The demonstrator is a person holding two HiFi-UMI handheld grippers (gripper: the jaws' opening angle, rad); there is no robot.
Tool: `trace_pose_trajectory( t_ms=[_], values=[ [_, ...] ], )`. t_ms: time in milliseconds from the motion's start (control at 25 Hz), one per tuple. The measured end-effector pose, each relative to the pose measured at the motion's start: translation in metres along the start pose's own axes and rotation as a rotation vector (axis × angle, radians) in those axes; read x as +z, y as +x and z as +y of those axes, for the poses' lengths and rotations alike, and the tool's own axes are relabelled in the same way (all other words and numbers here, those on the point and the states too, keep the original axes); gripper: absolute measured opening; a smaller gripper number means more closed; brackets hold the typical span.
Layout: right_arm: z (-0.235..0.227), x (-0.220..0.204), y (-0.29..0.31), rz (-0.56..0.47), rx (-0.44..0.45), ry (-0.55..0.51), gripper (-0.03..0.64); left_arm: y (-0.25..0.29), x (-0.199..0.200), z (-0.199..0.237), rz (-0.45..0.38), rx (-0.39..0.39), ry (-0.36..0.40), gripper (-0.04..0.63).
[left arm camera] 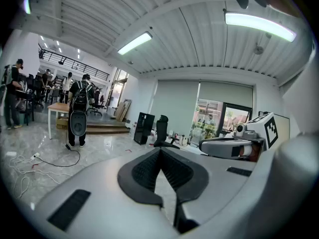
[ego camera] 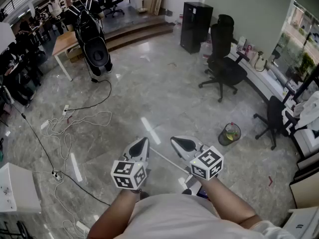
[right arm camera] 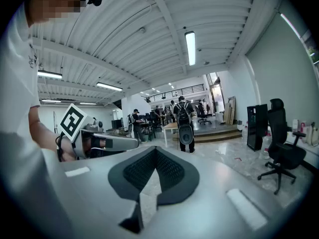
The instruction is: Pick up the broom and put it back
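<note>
**Grippers shut and empty, with the broom low between them**

Left gripper (ego camera: 141, 145) first: we hold it out ahead of the body, pointing forward and only a little downward, and in its own view the two dark pads meet at the tip with nothing caught in them. It touches nothing.

Between the two tools, down on the grey floor (ego camera: 164, 98), we see a thin pale stick (ego camera: 167, 161), which we take to be the broom's handle. Its long axis runs on a slant, from just beside the left gripper's tip back and rightward until it passes under the right hand. The end nearer our body is hidden there, so we cannot tell where the bristles sit.

Right gripper (ego camera: 180, 143) hangs level with its partner, just beside it but not touching. Its pads are also pressed together on nothing.

We judge that the coming move turns on height and tilt. The handle lies below both tools and crosses their line of aim, so a gripper must tip down and spread its jaws across the stick. The far end shows closest to the left tool, while the middle lies nearer the right one
</note>
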State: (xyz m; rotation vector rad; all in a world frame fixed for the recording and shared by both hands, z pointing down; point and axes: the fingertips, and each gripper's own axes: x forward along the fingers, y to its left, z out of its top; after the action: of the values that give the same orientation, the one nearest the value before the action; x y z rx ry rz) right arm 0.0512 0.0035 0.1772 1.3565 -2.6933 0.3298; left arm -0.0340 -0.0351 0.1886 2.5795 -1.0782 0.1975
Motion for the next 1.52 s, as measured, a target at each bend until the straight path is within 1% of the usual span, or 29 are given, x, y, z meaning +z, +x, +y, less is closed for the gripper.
trace_pose_trajectory(
  t_ms=[240,480,600,680,840,960,1080,1200,1320,1400,1520],
  values=[
    [-0.004,0.001,0.0,0.006,-0.004,0.006,0.0,0.004,0.001,0.0,0.01,-0.001,-0.006,0.005],
    [-0.006,-0.006,0.0,0.011,-0.007,0.019,0.001,0.005,-0.009,0.001,0.025,-0.001,-0.015,0.004],
    [-0.011,-0.017,0.002,0.026,0.003,0.032,0.002,0.009,-0.018,0.001,0.038,-0.001,-0.016,0.005],
    [-0.016,-0.03,0.006,0.053,0.018,0.039,0.002,0.011,-0.028,0.002,0.055,0.003,-0.022,0.005],
    [-0.035,-0.067,0.023,0.151,0.031,0.023,0.004,0.018,-0.061,0.015,0.118,0.012,-0.033,0.005],
    [-0.061,-0.106,0.044,0.243,0.053,0.008,0.024,0.028,-0.098,0.034,0.163,0.035,-0.054,0.005],
    [-0.093,-0.161,0.063,0.342,0.077,0.017,0.036,0.043,-0.145,0.049,0.216,0.057,-0.093,0.005],
    [-0.123,-0.231,0.082,0.44,0.101,0.044,0.058,0.063,-0.196,0.065,0.27,0.073,-0.123,0.005],
    [-0.145,-0.306,0.105,0.529,0.132,0.097,0.081,0.088,-0.247,0.081,0.316,0.078,-0.136,0.005],
    [-0.159,-0.356,0.124,0.584,0.157,0.106,0.088,0.106,-0.279,0.097,0.327,0.082,-0.145,0.005],
    [-0.171,-0.435,0.157,0.674,0.205,0.094,0.095,0.126,-0.329,0.126,0.34,0.093,-0.176,0.005]
  ],
)
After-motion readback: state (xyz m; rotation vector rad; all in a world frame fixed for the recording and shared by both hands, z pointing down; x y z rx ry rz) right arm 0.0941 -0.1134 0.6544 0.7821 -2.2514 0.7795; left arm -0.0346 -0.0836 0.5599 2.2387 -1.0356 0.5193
